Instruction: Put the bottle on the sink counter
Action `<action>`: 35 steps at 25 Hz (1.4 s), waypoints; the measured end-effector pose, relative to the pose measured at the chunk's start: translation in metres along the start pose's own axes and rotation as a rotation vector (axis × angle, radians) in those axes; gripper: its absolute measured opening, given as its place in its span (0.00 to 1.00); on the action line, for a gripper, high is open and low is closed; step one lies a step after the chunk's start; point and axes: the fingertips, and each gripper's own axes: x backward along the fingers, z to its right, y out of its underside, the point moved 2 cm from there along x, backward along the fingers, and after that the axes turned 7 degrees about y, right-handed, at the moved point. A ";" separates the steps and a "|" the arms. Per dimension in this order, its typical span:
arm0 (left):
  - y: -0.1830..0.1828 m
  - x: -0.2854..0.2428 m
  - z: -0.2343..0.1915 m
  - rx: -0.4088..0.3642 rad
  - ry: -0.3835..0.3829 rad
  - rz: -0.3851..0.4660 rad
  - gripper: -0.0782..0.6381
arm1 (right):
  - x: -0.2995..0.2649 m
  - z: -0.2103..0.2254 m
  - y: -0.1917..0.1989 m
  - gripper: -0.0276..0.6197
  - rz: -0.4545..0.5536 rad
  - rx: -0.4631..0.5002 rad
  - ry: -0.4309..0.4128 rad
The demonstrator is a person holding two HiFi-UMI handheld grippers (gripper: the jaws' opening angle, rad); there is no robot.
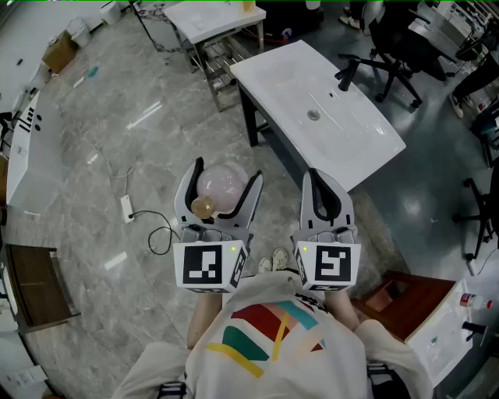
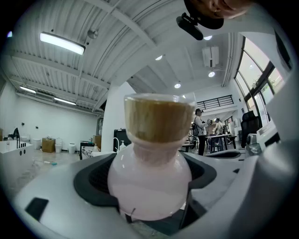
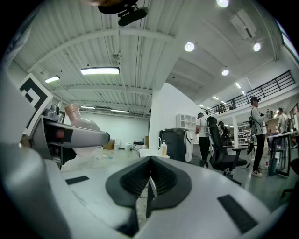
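A round pale-pink bottle [image 1: 224, 185] with a cork stopper [image 1: 203, 207] sits between the wide-spread jaws of my left gripper [image 1: 226, 173], which is shut on it. In the left gripper view the bottle [image 2: 149, 182] fills the centre, its cork [image 2: 159, 117] pointing toward the camera. My right gripper [image 1: 314, 176] hangs beside it with the jaws closed together and nothing in them [image 3: 149, 179]. The white sink counter [image 1: 273, 74] with a black faucet [image 1: 347, 75] and a drain [image 1: 313, 115] stands ahead and to the right, well apart from both grippers.
A black office chair [image 1: 398, 54] stands behind the counter. A white table [image 1: 210, 19] is at the far top. A power strip [image 1: 127, 208] with a cable lies on the floor to the left. A reddish-brown box [image 1: 398, 300] is at lower right. People [image 3: 203, 135] stand far off.
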 end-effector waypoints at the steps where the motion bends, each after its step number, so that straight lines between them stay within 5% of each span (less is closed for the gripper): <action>1: -0.001 -0.003 -0.001 -0.005 0.001 0.011 0.67 | -0.003 0.001 -0.001 0.06 0.013 -0.002 0.004; 35: 0.011 -0.030 0.010 0.026 -0.056 0.077 0.67 | -0.013 0.031 0.016 0.06 0.042 0.009 -0.091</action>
